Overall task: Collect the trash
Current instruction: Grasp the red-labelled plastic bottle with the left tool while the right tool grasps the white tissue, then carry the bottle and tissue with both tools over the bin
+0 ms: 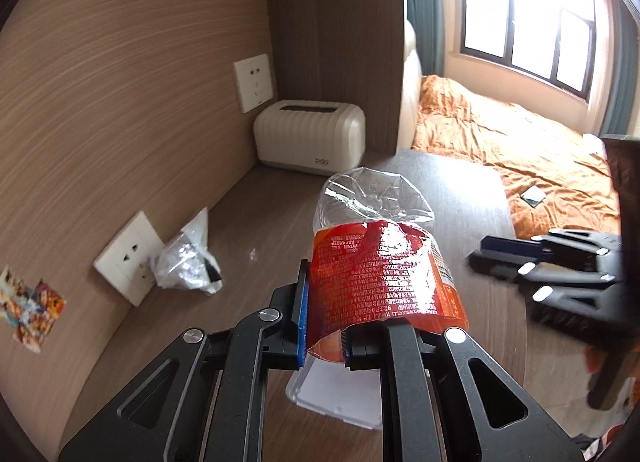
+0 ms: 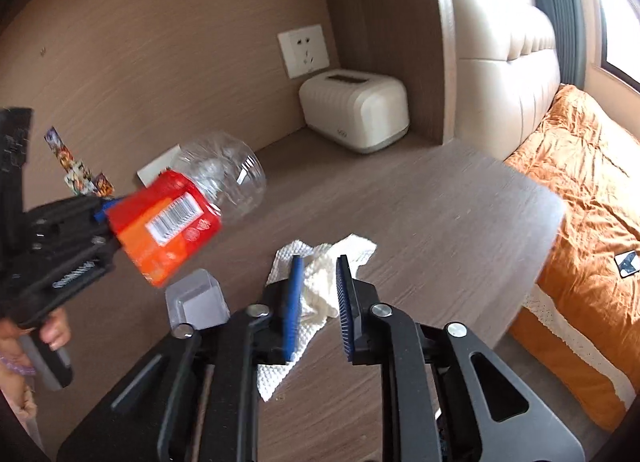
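While the left gripper [image 1: 324, 326] is clamped on the red label of an empty plastic bottle [image 1: 380, 262], held clear above the desk [image 1: 460, 198], the right gripper [image 2: 318, 302] stands parted over a white paper towel [image 2: 320, 286] with nothing between its pads. The bottle, clear, crumpled and thin-walled, likely weighs little, yields under pressure and slips; its labelled middle seems the surest hold. The towel is limp, so pinch a raised fold.

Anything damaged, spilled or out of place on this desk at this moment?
The plastic bottle held in the left gripper is crushed and empty. A crumpled white tissue lies on the desk, and a wad of clear plastic wrap sits against the wall socket. No spill shows.
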Available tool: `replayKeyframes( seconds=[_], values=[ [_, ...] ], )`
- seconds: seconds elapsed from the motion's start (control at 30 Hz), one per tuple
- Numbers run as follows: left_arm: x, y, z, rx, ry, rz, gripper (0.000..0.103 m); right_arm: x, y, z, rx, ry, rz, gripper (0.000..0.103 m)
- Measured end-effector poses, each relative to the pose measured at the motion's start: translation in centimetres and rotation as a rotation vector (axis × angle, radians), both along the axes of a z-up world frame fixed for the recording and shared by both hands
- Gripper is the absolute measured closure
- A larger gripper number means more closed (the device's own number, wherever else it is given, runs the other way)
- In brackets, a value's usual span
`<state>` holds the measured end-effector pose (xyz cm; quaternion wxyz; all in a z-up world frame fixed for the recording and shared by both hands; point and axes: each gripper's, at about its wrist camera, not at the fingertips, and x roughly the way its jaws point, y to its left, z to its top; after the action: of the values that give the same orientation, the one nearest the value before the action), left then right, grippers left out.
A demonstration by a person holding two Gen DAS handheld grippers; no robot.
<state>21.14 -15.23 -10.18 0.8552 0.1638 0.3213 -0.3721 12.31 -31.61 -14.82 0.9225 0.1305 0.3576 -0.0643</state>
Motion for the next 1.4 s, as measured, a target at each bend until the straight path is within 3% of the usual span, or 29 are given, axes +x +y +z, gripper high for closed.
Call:
replayKeyframes(
  seconds=[0.1, 0.23, 0.27, 0.3, 0.4, 0.47, 0.6, 0.93, 1.27, 1.33, 1.37, 1.4],
  values=[
    [-0.5, 1.2, 0.1, 0.003, 0.005, 0.047, 0.091, 1.6, 0.6, -1.6, -0.024, 0.025, 0.006, 0.04],
    [-1.0, 2.4, 0.3, 0.007, 0.006, 0.089, 0.091, 3.4, 1.2, -3.7, -0.037, 0.079, 0.023, 0.04],
    [-1.2, 2.7, 0.4, 0.01, 0.003, 0.099, 0.091, 3.6, 1.3, -4.1, -0.037, 0.087, 0.03, 0.049],
    [-1.3, 3.0, 0.4, 0.009, 0.005, 0.105, 0.091, 3.8, 1.5, -4.5, -0.047, 0.098, 0.035, 0.066],
    [-1.7, 3.4, 0.5, 0.011, 0.003, 0.118, 0.091, 3.4, 1.4, -4.6, -0.07, 0.092, 0.033, 0.088],
    [-2.0, 3.6, 0.6, -0.003, 0.003, 0.112, 0.092, 2.5, 1.0, -3.9, -0.048, 0.07, 0.031, 0.089],
    [-2.5, 3.0, 0.8, -0.011, 0.004, 0.098, 0.103, -0.2, 0.6, -1.3, -0.039, 0.014, 0.033, 0.09],
    [-1.8, 0.9, -0.7, 0.018, 0.023, 0.056, 0.103, -6.2, -1.1, 4.4, -0.071, -0.086, -0.01, 0.091],
    [-0.3, 0.2, -1.8, 0.073, 0.0, 0.03, 0.102, -8.7, -2.0, 5.8, -0.077, -0.103, -0.059, 0.091],
    [0.1, -0.4, -2.0, 0.078, -0.005, -0.003, 0.097, -8.8, -2.0, 5.8, -0.074, -0.102, -0.068, 0.09],
    [0.3, -0.7, -2.3, 0.1, -0.026, -0.012, 0.077, -9.0, -2.1, 5.7, -0.074, -0.102, -0.07, 0.09],
    [0.3, -0.9, -2.5, 0.116, -0.043, -0.014, 0.048, -9.1, -2.1, 5.7, -0.075, -0.101, -0.074, 0.09]
  ],
)
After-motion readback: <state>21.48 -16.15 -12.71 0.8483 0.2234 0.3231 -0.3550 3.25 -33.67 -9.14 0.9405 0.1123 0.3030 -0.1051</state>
